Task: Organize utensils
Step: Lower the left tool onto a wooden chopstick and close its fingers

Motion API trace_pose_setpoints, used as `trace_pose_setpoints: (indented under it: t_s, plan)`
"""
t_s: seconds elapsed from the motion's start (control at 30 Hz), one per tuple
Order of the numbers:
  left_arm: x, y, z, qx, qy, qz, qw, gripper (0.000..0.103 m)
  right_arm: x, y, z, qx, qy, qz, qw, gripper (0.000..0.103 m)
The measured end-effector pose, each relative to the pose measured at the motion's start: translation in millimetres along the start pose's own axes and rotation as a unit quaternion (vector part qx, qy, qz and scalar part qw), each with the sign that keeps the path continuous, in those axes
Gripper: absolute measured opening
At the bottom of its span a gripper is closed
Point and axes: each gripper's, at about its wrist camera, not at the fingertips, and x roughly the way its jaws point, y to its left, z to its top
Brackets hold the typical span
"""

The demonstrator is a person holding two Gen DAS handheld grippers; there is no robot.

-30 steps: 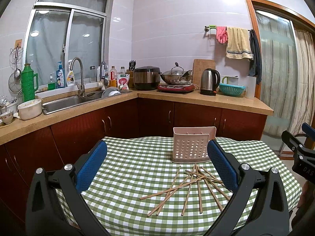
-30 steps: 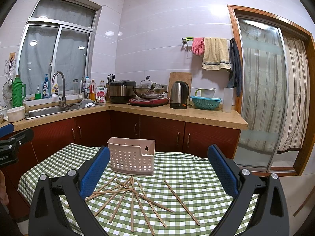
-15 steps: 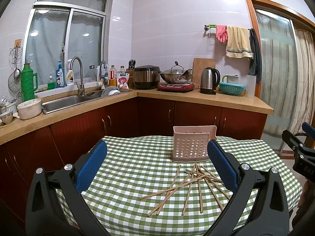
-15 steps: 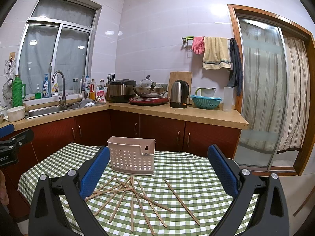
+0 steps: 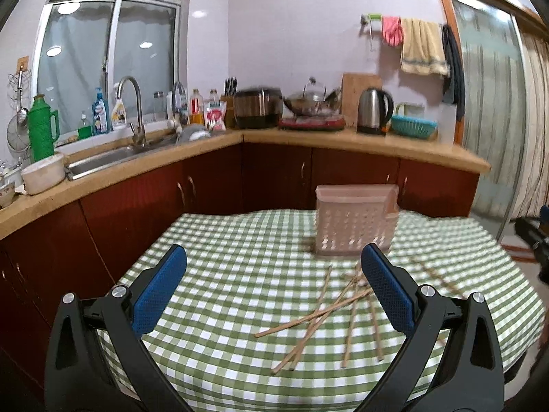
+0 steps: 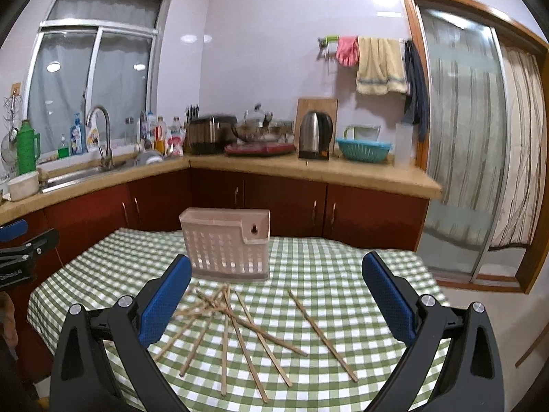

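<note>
Several wooden chopsticks (image 5: 322, 312) (image 6: 240, 329) lie scattered and crossed on a green checked tablecloth (image 5: 240, 274) (image 6: 326, 274). Behind them stands an empty pale pink slotted utensil holder (image 5: 355, 225) (image 6: 228, 243). My left gripper (image 5: 274, 288) hovers open above the table, left of the pile, with nothing between its blue pads. My right gripper (image 6: 276, 295) is open too, held over the chopsticks and in front of the holder. One chopstick (image 6: 320, 334) lies apart on the right of the pile.
A kitchen counter (image 5: 343, 140) with red cabinets runs behind the table, carrying a sink (image 5: 113, 158), kettle (image 5: 374, 110), pots and a teal basket (image 6: 363, 149). A sliding glass door (image 6: 463, 137) is on the right. The other gripper shows at each view's edge.
Both grippers have moved forward and downward toward the table; the holder and chopsticks now look closer and larger. The left view has swung left. Nothing on the table has shifted.
</note>
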Motion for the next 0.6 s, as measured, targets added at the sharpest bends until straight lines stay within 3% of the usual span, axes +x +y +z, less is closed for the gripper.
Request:
trace_pose_setpoints:
  t_s: [0.47, 0.6]
  plan:
    - [97, 10, -68, 0.078, 0.089, -0.006, 0.9929, 0.097, 77, -9, -59, 0.014, 0.091, 0.029, 0.995, 0.097]
    - [121, 11, -85, 0.089, 0.116, -0.016, 0.9891, 0.083, 95, -5, -68, 0.006, 0.107, 0.034, 0.994, 0.097]
